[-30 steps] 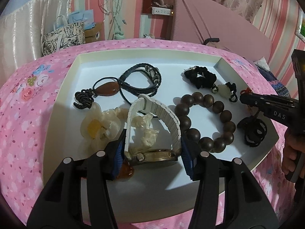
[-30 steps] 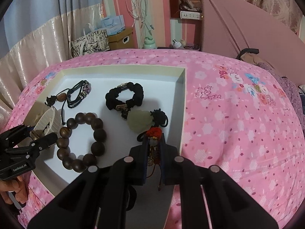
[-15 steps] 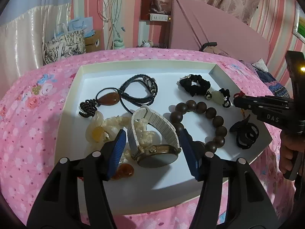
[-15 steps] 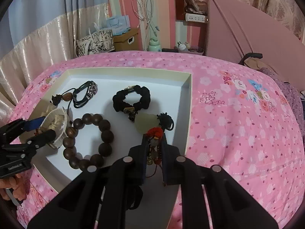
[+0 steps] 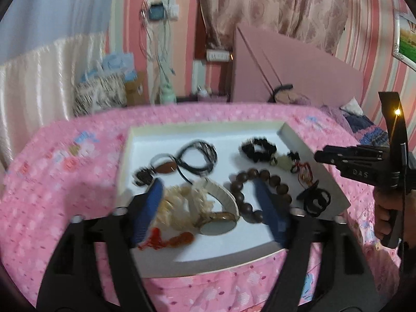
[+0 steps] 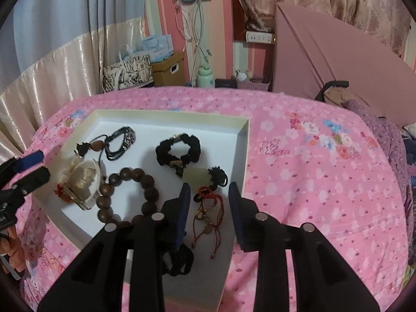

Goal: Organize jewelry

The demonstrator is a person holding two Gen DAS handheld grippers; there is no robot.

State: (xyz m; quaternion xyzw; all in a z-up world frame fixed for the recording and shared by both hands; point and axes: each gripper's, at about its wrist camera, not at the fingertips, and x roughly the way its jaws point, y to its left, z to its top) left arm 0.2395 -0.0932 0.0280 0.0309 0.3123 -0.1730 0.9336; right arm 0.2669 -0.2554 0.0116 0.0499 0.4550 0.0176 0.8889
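Observation:
A white tray (image 5: 202,260) on the bed holds the jewelry. My left gripper (image 5: 207,182) hovers over a white-strap watch (image 5: 218,223) and a cream bracelet (image 5: 176,202). Its jaws are opening wide, and the pads touch neither piece. My right gripper (image 6: 208,184) is over the tray's right corner with its jaws opening. A red cord charm (image 6: 208,208) lies loose on the tray between its fingers. A brown bead bracelet (image 6: 130,176), a black scrunchie bracelet (image 6: 179,150) and a jade pendant (image 6: 197,175) lie further in.
An amber pendant (image 5: 166,167) and a black braided bracelet (image 5: 200,158) lie at the tray's back left, and black hair ties (image 5: 316,200) near its right edge. A pink floral bedspread (image 6: 312,182) surrounds the tray. A pink headboard (image 6: 325,59) and bags stand behind.
Both grippers opened and rose. The left let go of the watch, which stays on the tray. The right released the red cord charm, which now lies flat.

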